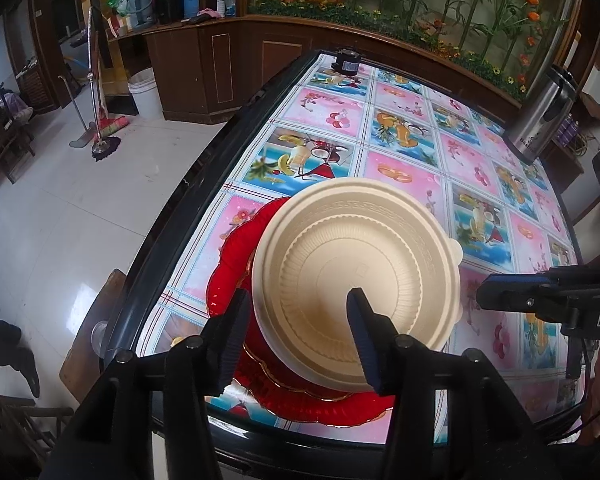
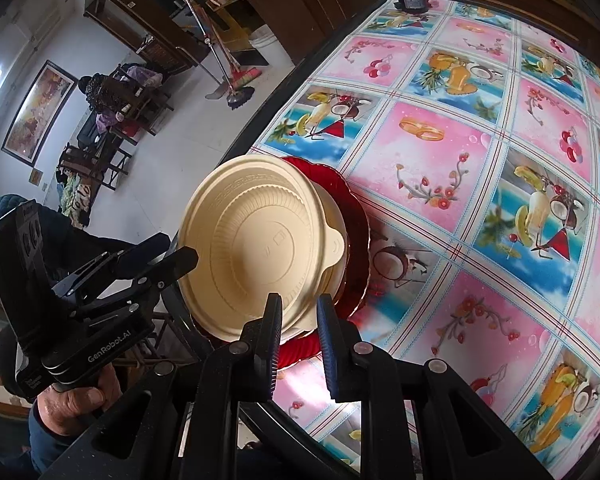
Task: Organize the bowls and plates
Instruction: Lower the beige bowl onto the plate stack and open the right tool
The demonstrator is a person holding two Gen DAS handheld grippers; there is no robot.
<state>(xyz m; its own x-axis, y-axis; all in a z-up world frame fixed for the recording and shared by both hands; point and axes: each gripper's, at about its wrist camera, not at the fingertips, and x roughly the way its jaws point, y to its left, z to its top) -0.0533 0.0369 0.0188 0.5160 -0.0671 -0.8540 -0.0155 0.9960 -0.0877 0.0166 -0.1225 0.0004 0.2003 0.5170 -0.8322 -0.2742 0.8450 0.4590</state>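
A cream ribbed bowl (image 1: 356, 264) (image 2: 260, 240) with a small tab handle sits nested on another cream bowl, on top of red scalloped plates (image 1: 228, 280) (image 2: 352, 208) near the table's front left corner. My left gripper (image 1: 298, 312) (image 2: 176, 250) is open astride the bowl's near rim. One finger is inside the bowl, the other is outside, and the pads do not press it. My right gripper (image 2: 300, 320) (image 1: 482, 292) hovers at the bowl's right edge with a narrow gap between its fingers and nothing gripped.
The flowered tablecloth (image 1: 412, 176) (image 2: 440, 152) runs to a black table rim (image 1: 204, 168). A steel thermos jug (image 1: 540, 120) stands at the far right and a small black device (image 1: 346, 62) at the far edge. Left of the table, a broom (image 1: 112, 124) and a white bucket (image 1: 144, 92) stand on the tiled floor.
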